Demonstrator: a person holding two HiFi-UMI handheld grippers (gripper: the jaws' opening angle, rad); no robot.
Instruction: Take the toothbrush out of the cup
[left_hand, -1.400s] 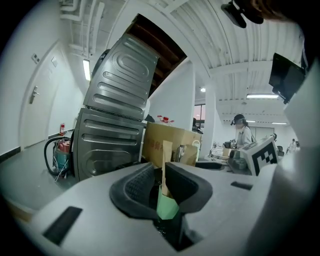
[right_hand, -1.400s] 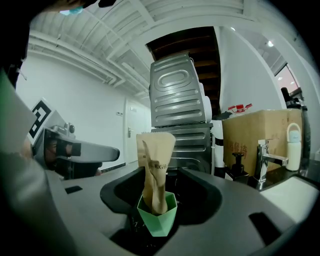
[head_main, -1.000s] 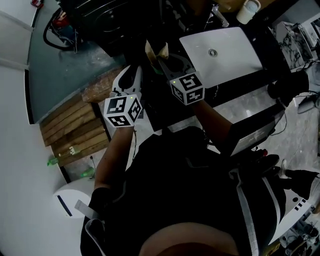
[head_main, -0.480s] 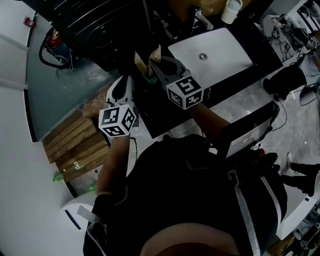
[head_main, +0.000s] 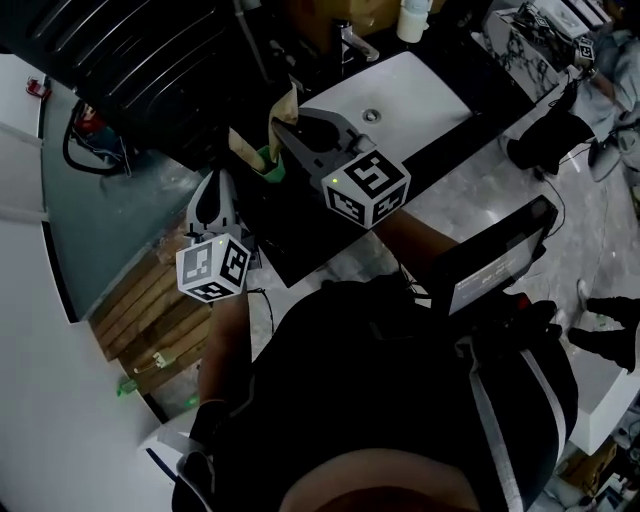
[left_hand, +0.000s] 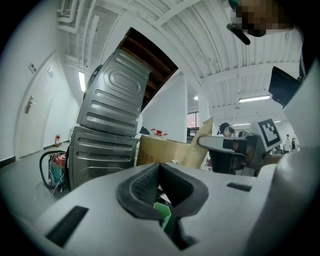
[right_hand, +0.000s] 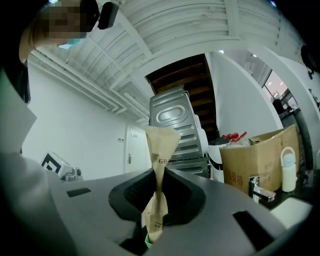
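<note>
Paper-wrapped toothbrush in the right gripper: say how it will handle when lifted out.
The paper-wrapped toothbrush probably crumples easily: its wrapper is squeezed narrow where the right gripper pinches it. It seems light and fairly stiff inside, standing straight above that one pinch without drooping.

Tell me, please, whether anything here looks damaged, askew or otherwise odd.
The toothbrush's brown paper wrapper is pinched into a crumpled, twisted waist between the pads of the right gripper. Nothing else stands out; the left gripper is shut on the rim of the green cup.
</note>
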